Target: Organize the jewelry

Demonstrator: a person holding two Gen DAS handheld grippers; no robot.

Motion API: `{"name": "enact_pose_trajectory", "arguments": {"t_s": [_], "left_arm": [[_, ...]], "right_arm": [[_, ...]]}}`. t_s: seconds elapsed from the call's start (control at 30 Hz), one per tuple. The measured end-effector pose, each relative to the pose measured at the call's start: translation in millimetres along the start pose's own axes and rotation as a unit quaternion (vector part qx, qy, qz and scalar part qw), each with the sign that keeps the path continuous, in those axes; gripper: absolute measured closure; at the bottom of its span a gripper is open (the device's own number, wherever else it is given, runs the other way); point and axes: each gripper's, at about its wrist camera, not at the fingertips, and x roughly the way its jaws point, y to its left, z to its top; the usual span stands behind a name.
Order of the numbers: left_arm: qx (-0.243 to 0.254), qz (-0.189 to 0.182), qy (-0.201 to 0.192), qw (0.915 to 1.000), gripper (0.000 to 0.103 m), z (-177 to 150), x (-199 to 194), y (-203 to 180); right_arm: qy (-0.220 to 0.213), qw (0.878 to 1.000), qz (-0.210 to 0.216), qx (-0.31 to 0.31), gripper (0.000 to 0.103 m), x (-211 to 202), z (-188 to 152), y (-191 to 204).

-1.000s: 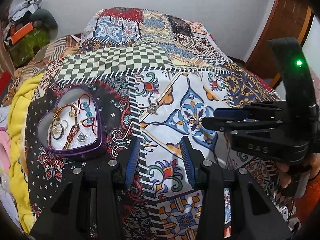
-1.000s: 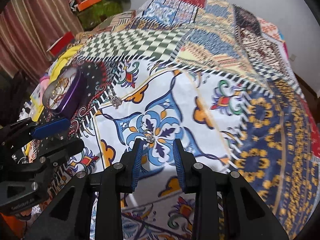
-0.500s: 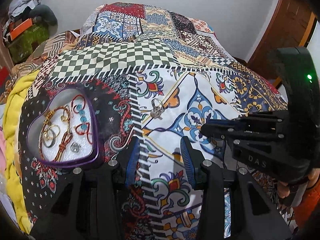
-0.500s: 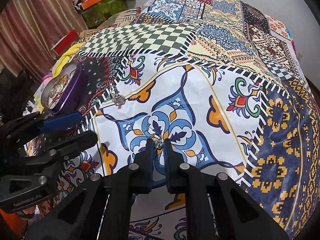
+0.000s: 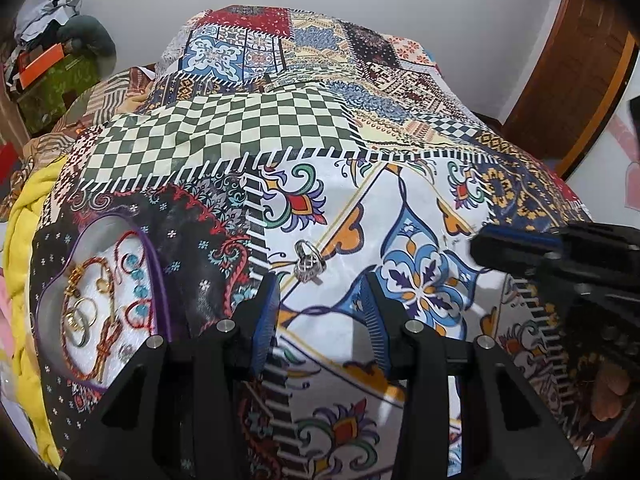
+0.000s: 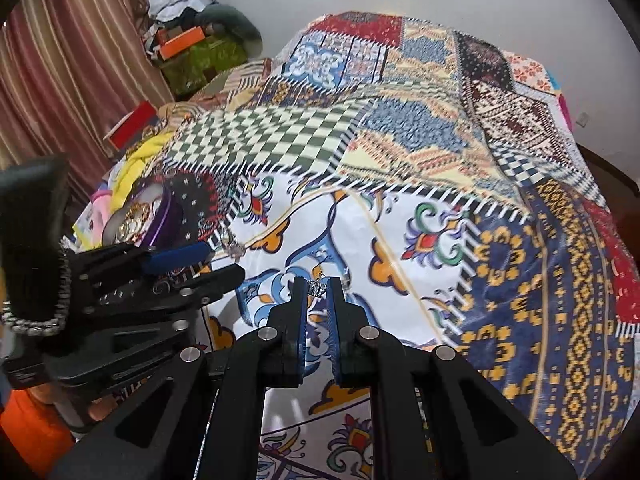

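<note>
Our right gripper [image 6: 318, 285] pinches a small silver crown ring [image 6: 317, 289] between its fingertips, lifted just above the patchwork bedspread [image 6: 400, 240]. Our left gripper [image 5: 318, 300] hangs with its fingers spread wide and empty; a second silver ring [image 5: 309, 262] lies on the cloth just ahead of it, right of the purple heart-shaped box [image 5: 160, 280] holding bracelets and rings.

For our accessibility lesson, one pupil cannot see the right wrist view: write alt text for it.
The right gripper pinches a small silver crown-shaped ring between its fingers, above a colourful patchwork bedspread. At the left, the open left gripper hovers near a second silver ring on the bedspread and a purple heart-shaped tin holding jewelry.
</note>
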Motion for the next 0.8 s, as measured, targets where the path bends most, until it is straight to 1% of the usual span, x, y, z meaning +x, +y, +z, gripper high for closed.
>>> {"name": "enact_pose_trajectory", "arguments": {"t_s": [0.07,0.23,0.33,0.53,0.8], "left_arm": [[0.004,0.010,-0.001,0.9999,0.072,1,4,-2],[0.007,0.016,-0.001,0.9998,0.079,5,12,-2],[0.005,0.019,0.001,0.9998,0.090,8,15,-1],[0.004,0.017,-0.007,0.9998,0.090,9,9,0],[0.000,0.012,-0.036,0.9993,0.090,11,-24,3]], "right_arm": [[-0.007,1.000,-0.002,0.003,0.094,-4,2,-3],[-0.020,1.000,-0.003,0.004,0.094,-12,3,-6],[-0.024,1.000,-0.003,0.003,0.094,-13,4,-6],[-0.030,1.000,-0.002,0.005,0.094,-17,6,-5],[-0.047,0.999,-0.005,-0.004,0.094,-35,12,5]]}}
